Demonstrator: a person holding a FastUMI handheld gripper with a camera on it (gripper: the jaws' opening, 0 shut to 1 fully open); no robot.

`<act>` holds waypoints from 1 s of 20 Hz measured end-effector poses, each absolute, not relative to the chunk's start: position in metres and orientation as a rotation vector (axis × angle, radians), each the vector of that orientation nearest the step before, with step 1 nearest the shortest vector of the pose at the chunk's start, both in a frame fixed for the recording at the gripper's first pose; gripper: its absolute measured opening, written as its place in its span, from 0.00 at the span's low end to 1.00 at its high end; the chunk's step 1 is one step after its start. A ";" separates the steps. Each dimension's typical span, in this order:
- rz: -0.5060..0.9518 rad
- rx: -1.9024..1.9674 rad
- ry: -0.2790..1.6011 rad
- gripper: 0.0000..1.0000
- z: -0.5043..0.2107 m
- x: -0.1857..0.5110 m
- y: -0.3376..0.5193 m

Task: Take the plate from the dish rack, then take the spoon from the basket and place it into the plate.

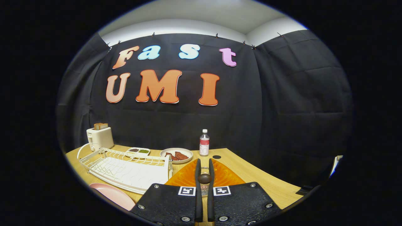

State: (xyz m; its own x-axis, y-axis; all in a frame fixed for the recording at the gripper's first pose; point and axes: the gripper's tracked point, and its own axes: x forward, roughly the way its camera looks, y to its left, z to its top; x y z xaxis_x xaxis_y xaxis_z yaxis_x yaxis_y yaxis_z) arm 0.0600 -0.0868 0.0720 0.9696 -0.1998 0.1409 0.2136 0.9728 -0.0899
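Jaws pinching the spoon point(204, 178) over the orange basket point(226, 175); the pink plate point(113, 194) waits on the surface point(251, 172).

We judge the risk to be slippage: the gripper point(204, 169) has its jaws pressed nearly together on the spoon's thin, rounded part, so a tilt on the way to the plate, off to the left past the dish rack point(125, 169), could let it twist or fall short. We count one spoon, one pink plate, one rack, one basket, one toaster point(100, 138), one bottle point(204, 142), one dish of food point(176, 155), and one small two-part tray point(138, 151).
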 end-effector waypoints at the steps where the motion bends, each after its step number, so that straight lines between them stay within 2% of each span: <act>1: -0.205 -0.108 -0.136 0.06 0.073 0.052 -0.082; 11: -0.071 -0.088 -0.143 0.06 0.064 -0.010 0.005; 20: 0.051 -0.061 -0.088 0.06 0.020 -0.016 0.091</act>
State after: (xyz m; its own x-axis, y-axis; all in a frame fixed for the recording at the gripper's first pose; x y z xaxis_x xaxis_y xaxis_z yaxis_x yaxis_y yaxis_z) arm -0.0160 0.0910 0.0202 0.9948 0.0536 0.0862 -0.0482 0.9968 -0.0634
